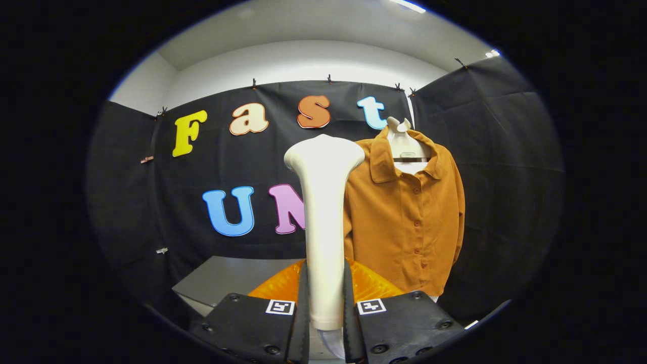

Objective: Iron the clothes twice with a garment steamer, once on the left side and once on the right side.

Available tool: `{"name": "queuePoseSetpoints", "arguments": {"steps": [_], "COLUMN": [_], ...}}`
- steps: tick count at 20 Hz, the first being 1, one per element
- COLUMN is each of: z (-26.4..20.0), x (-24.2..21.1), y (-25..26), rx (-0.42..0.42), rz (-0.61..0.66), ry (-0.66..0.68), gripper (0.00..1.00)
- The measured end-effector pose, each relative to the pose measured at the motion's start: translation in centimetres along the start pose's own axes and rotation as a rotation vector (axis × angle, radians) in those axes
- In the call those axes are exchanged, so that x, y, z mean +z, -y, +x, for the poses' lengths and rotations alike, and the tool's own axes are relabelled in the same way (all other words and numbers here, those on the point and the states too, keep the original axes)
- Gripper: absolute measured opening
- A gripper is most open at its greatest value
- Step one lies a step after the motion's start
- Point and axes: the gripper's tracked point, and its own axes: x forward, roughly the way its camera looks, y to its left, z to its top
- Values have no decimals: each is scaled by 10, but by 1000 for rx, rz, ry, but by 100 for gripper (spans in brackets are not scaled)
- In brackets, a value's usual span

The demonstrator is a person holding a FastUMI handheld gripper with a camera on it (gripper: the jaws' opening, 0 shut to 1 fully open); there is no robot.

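We hold the garment steamer (324, 222) in our gripper (325, 308). The two fingers are closed almost all the way and press on the steamer's white handle from both sides. The steamer stands straight up between the fingers, with its wide head at twelve o'clock from them.

The shirt (404, 222) is orange-brown with buttons down the front. It hangs on a white hanger (403, 144) in front of the black wall, at about one o'clock from the fingers. It is beyond the steamer and near it, but we cannot tell if they are apart or touching at the shirt's edge. The steamer hides a strip of the shirt on one side.

Something shiny and orange (369, 283) sits just behind the fingers. A grey table (222, 280) is at ten o'clock, lower down.

We think we are at the start: the steamer is picked up, and no side looks ironed yet. Next we need to bring the steamer head up to one side of the shirt, near the shoulder, and slide it down slowly. We must keep a firm hold so it does not tip.
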Motion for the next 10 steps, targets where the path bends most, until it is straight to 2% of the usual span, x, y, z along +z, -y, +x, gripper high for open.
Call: {"name": "queuePoseSetpoints", "arguments": {"steps": [10], "z": [-11], "x": [-4], "y": [-40], "rx": [16], "rz": [-24], "ry": [8], "gripper": [30]}}
